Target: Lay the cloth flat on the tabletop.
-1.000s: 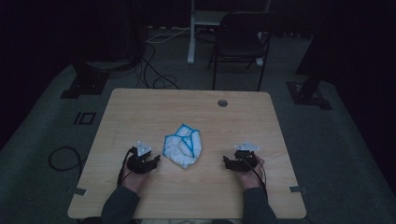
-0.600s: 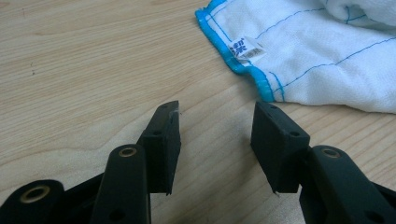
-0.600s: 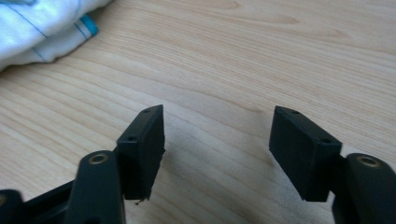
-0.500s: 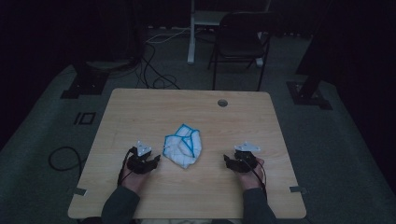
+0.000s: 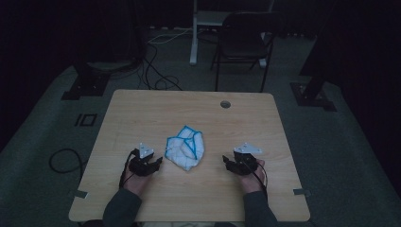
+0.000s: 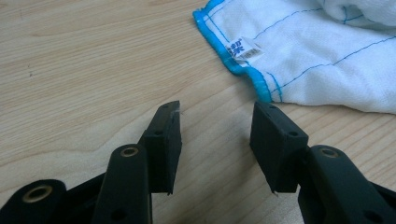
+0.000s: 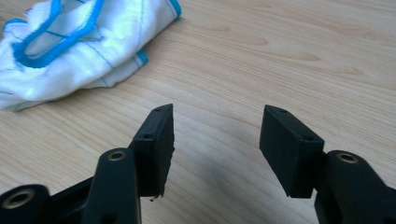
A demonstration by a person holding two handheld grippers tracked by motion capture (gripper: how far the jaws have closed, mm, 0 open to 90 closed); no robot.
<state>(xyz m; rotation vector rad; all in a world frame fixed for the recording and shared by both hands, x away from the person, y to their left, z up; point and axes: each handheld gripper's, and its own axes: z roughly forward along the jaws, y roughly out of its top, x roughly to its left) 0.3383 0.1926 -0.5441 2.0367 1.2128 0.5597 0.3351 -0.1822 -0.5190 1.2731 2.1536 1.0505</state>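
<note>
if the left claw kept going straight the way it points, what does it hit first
Most likely the blue hem of the white cloth, just ahead and slightly right of the left claw; its open jaws hold nothing. Depth is uncertain.

One bench (image 5: 142, 113) is standing in the room. One white cloth with blue edging (image 5: 186, 146) is lying on it, bearing one sewn label (image 6: 243, 48). Two claws are resting there: the left claw (image 5: 158, 161) and the right claw (image 5: 226, 162). One chair (image 5: 242, 42) is standing behind.
</note>
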